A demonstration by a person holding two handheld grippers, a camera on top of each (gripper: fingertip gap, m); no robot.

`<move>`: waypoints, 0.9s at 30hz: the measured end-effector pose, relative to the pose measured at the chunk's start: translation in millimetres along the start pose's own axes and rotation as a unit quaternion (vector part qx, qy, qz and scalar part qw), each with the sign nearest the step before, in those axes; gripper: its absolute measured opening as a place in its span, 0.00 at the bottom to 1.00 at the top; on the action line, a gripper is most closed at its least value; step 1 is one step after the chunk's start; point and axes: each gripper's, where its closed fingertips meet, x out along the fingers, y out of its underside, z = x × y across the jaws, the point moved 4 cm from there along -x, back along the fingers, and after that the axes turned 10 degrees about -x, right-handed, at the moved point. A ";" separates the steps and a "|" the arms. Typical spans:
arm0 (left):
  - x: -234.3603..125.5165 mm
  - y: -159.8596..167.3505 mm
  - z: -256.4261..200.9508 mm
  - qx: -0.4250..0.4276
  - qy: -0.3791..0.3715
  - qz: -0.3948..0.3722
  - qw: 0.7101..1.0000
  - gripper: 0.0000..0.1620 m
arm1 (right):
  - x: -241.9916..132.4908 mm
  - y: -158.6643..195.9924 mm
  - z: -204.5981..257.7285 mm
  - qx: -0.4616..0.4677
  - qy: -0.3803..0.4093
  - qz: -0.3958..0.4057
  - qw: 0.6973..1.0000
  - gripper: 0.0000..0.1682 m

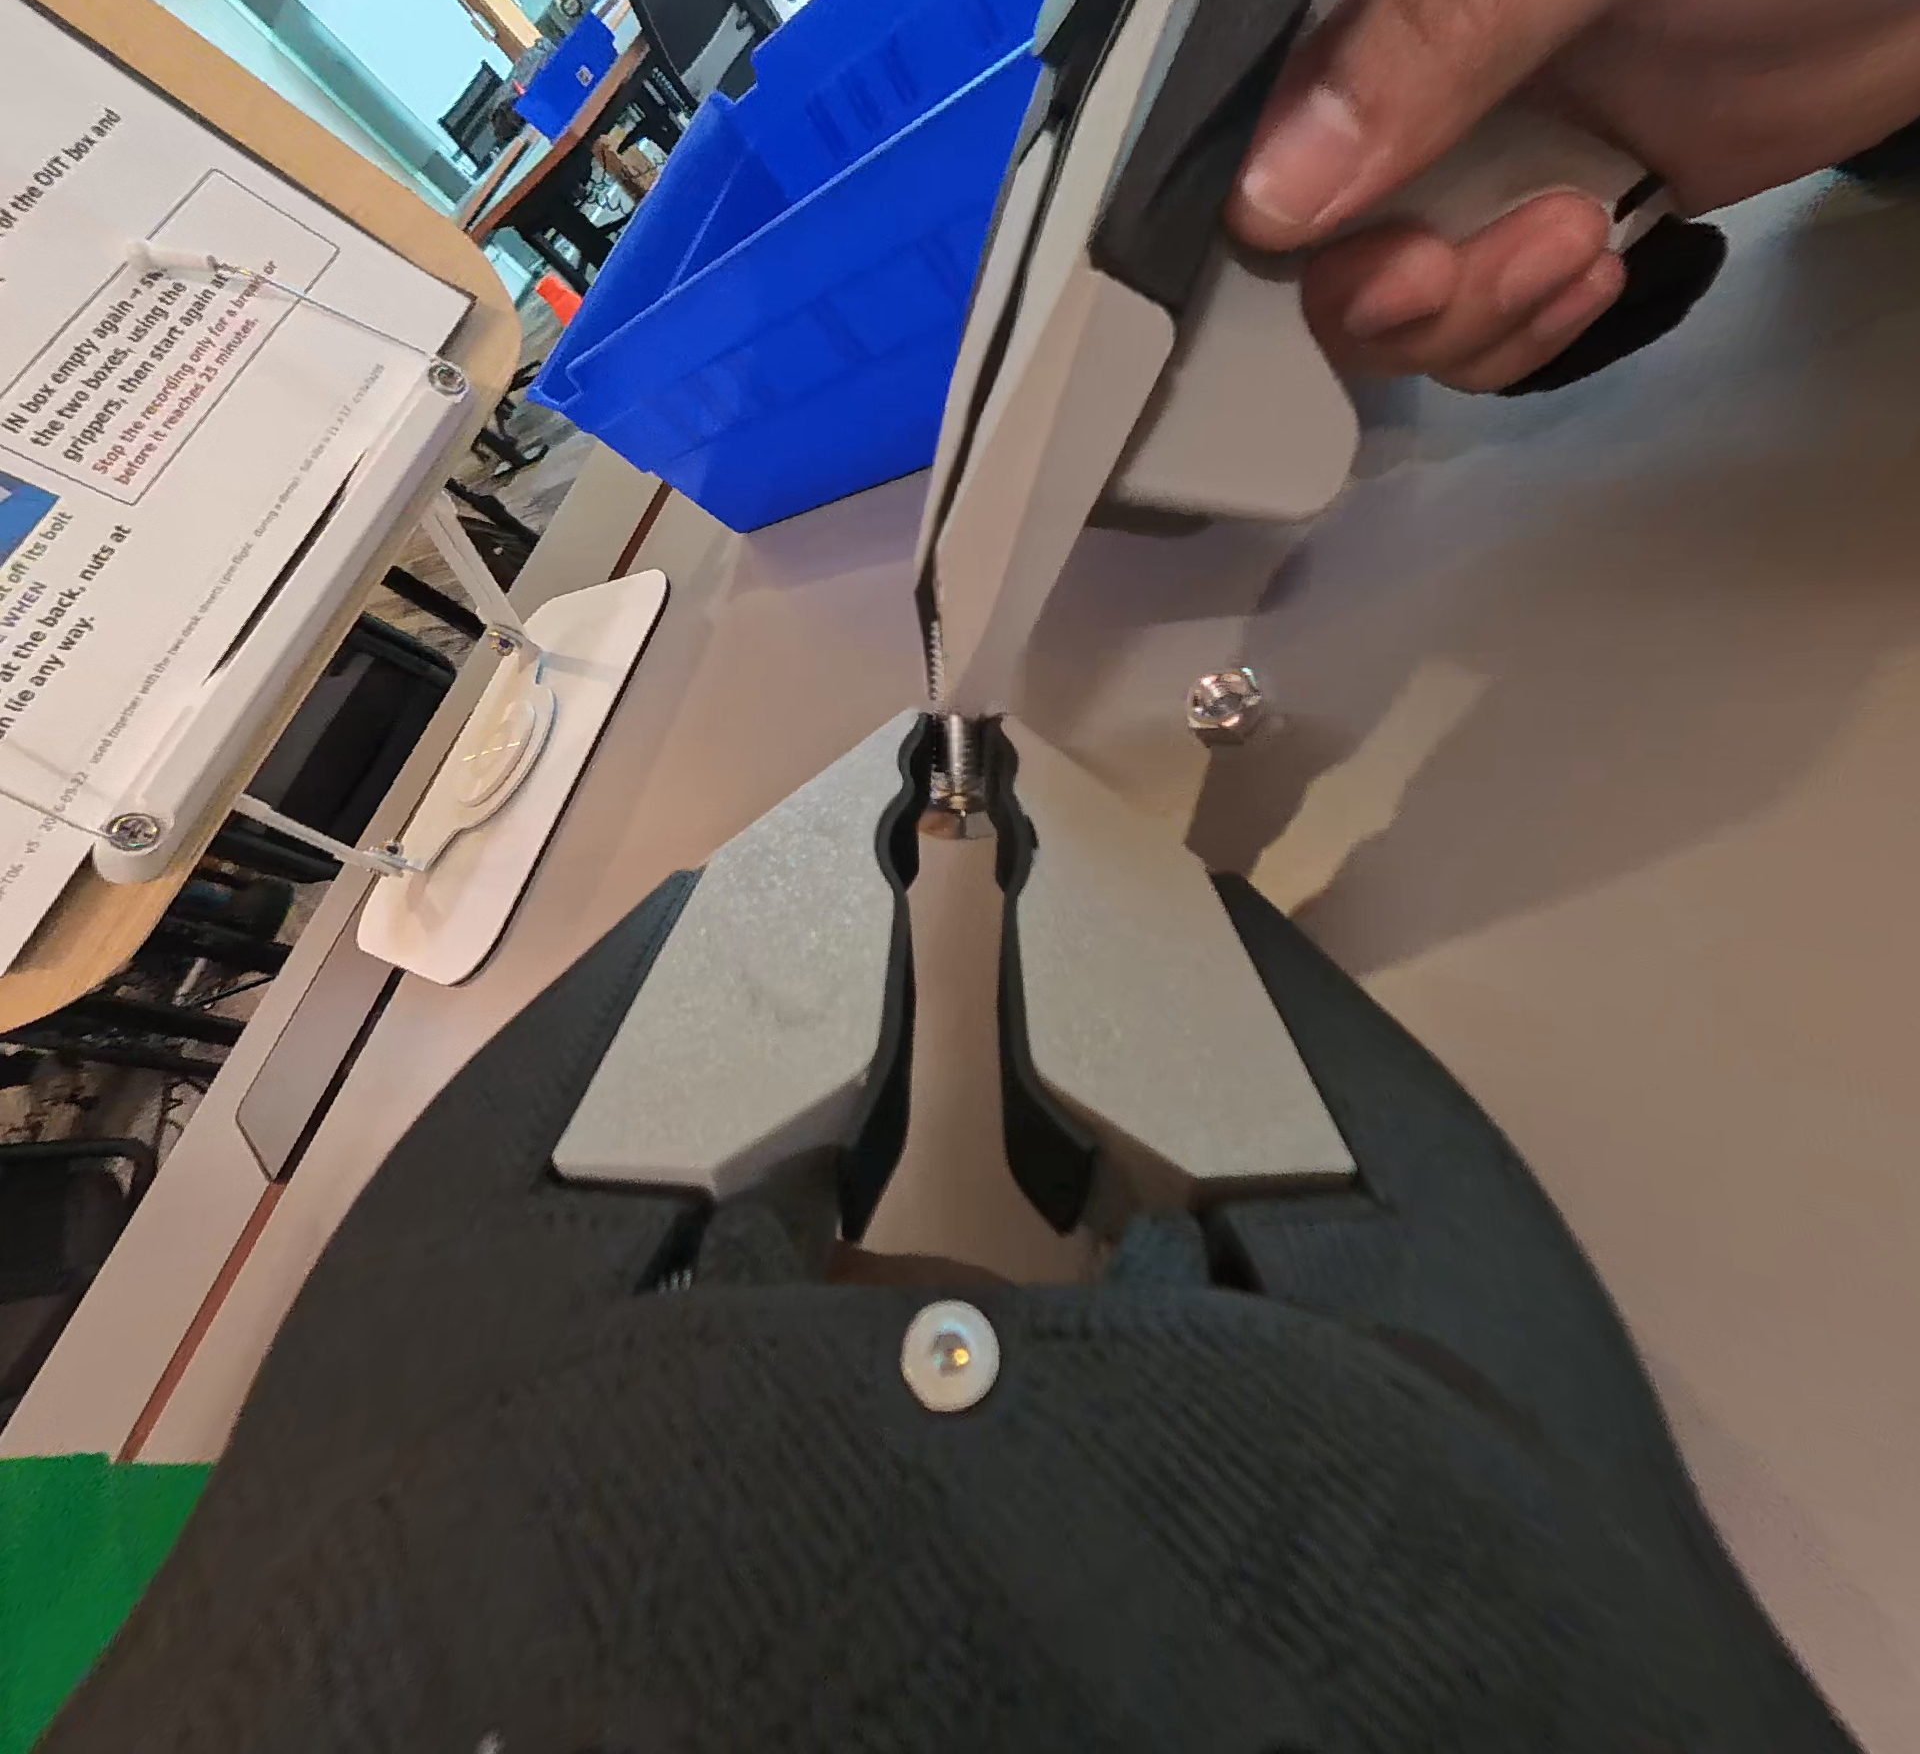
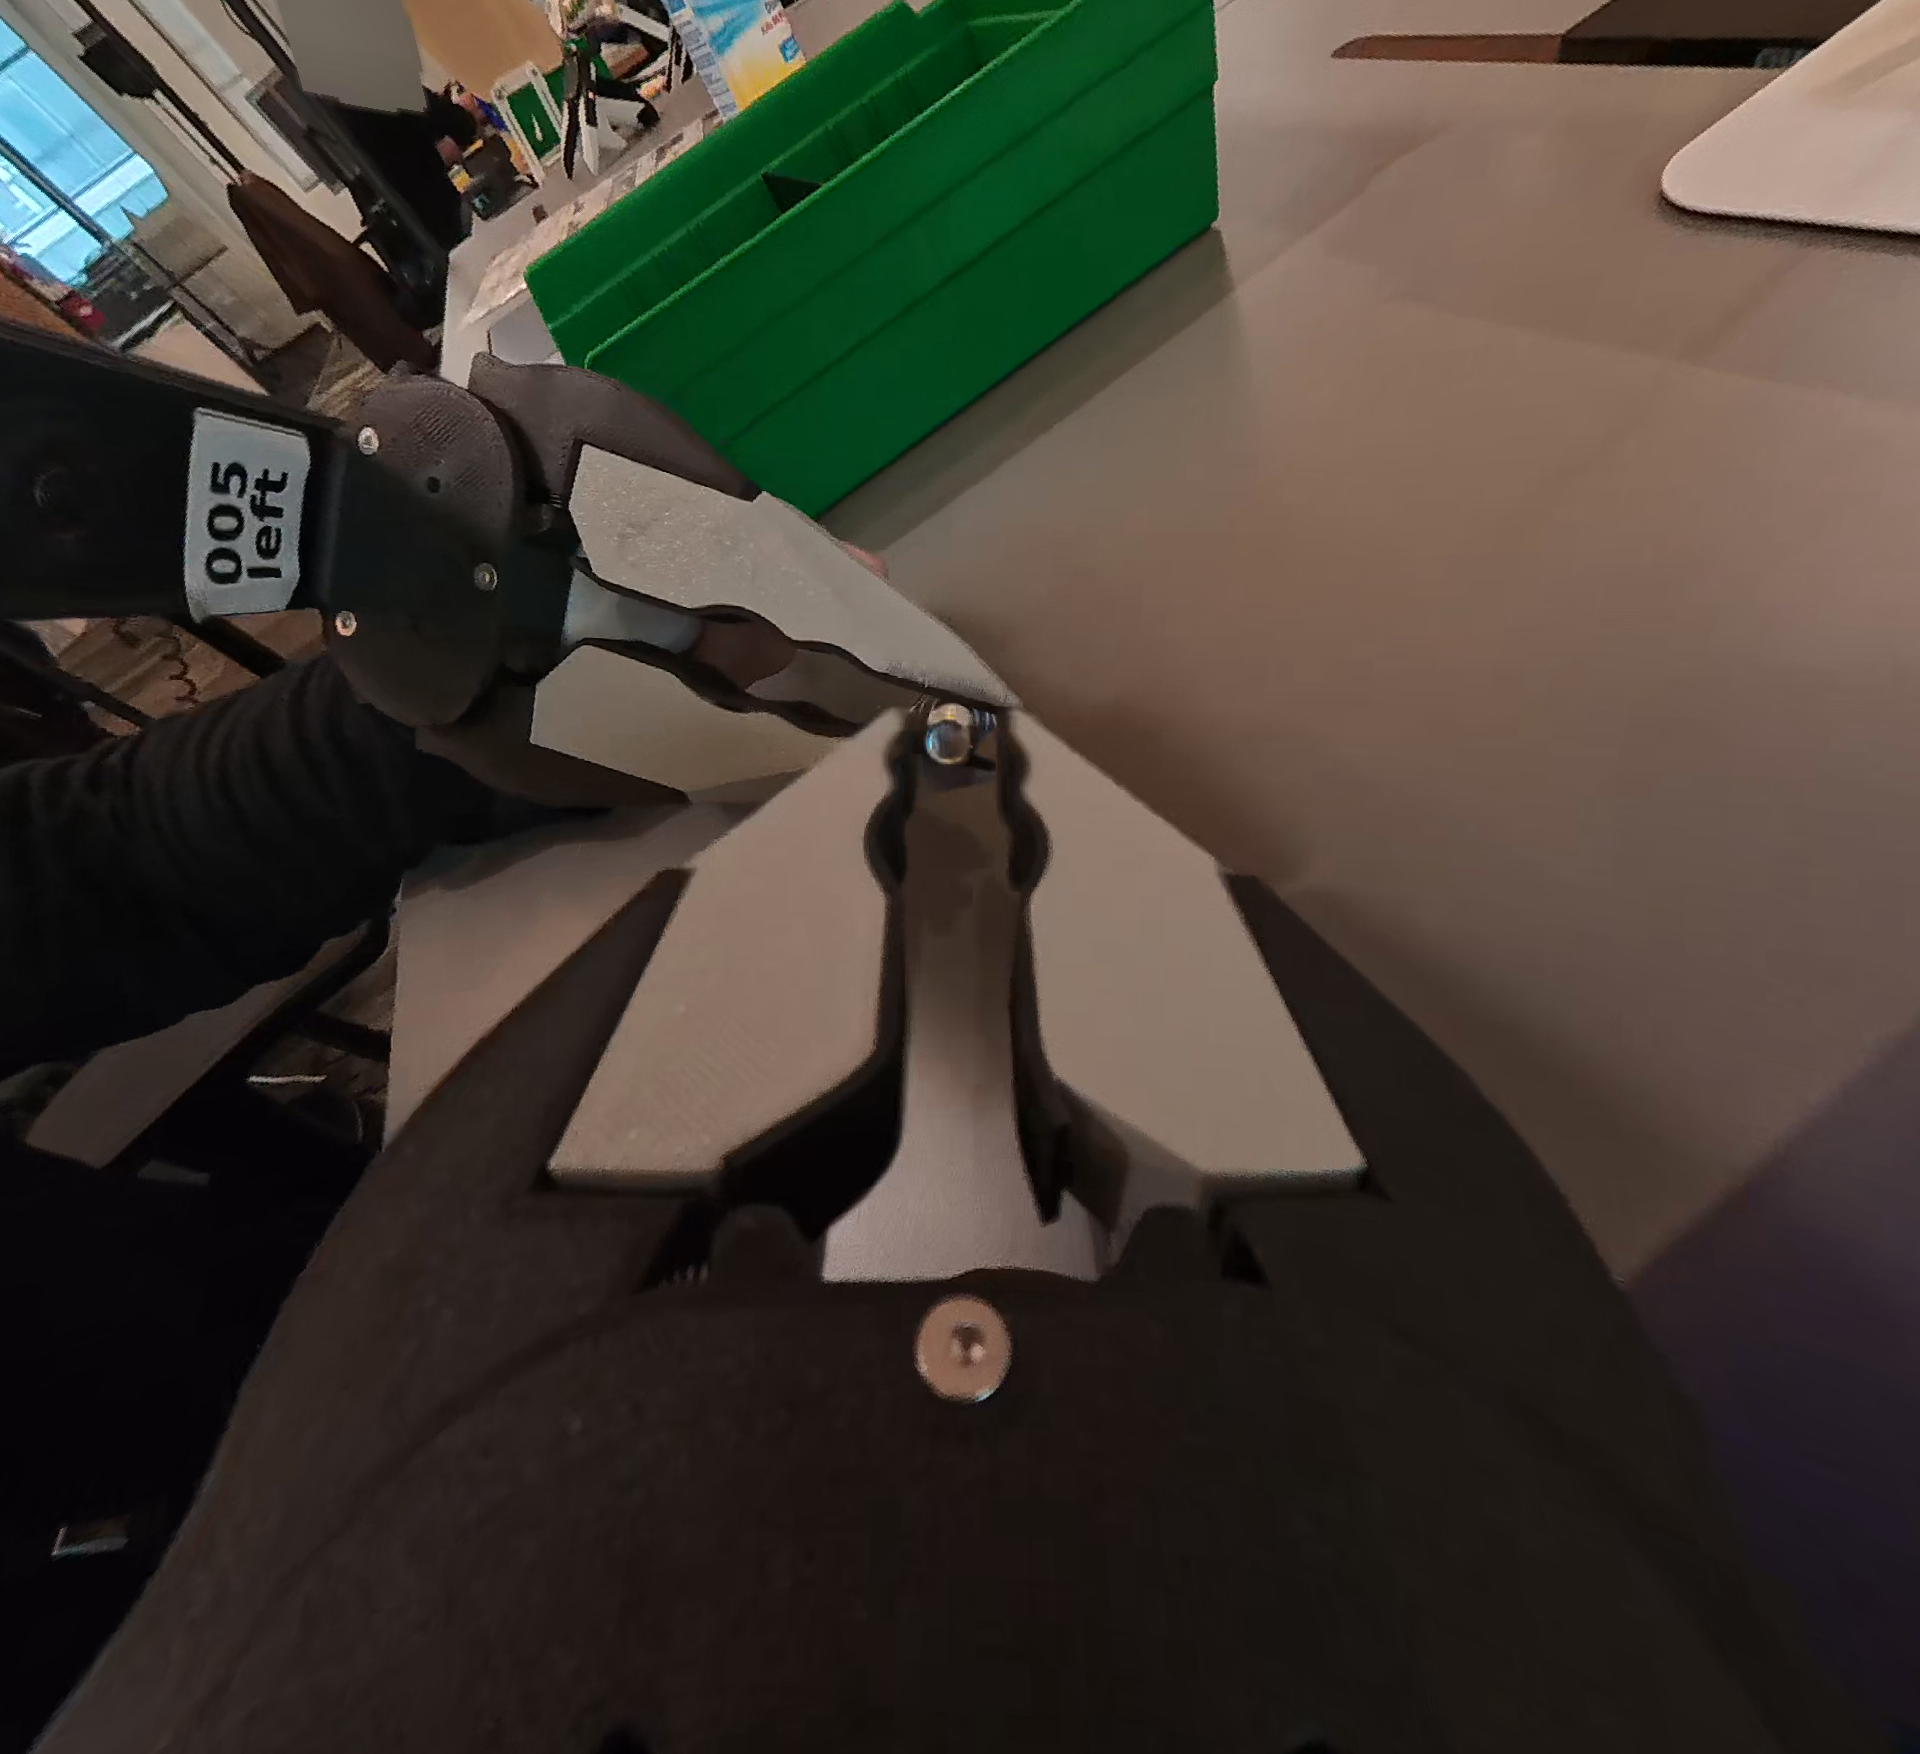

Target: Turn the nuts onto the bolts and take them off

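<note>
My left gripper [image 1: 954, 748] is shut on a small steel bolt [image 1: 951, 764]; its thread and a hex end show between the fingertips. My right gripper [image 1: 940, 665] comes down from above, held by a hand [image 1: 1507, 94], and its tips meet the bolt's far end. In the right wrist view my right gripper [image 2: 951, 748] is shut on a shiny piece that looks like the nut [image 2: 948, 733]. The left gripper [image 2: 977, 691] reaches in from the left and touches that piece. Both are held just above the grey table [image 2: 1455, 613].
A second bolt with a nut [image 1: 1226, 702] lies on the table to the right. A blue bin [image 1: 790, 333] stands behind, a green bin [image 2: 935, 250] at the other side. A sheet on a white stand [image 1: 208, 457] is at left, a white base [image 2: 1808, 146] at right. Only a small space, under 4 cm, lies between the two pairs of fingers.
</note>
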 end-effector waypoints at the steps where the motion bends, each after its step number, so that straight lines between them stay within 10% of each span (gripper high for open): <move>1: 0.5 0.5 0.3 0.001 -0.003 0.002 1.000 0.04 | 0.2 -0.1 0.4 -0.006 0.004 -0.001 1.000 0.04; 22: 1.6 3.4 0.5 -0.001 -0.004 0.009 1.000 0.04 | 1.4 -0.2 6.5 -0.034 0.025 -0.002 0.999 0.04; 27: -5.2 3.5 20.7 -0.160 0.052 -0.038 0.985 0.04 | -13.1 -8.6 1.9 -0.055 0.044 -0.017 0.997 0.10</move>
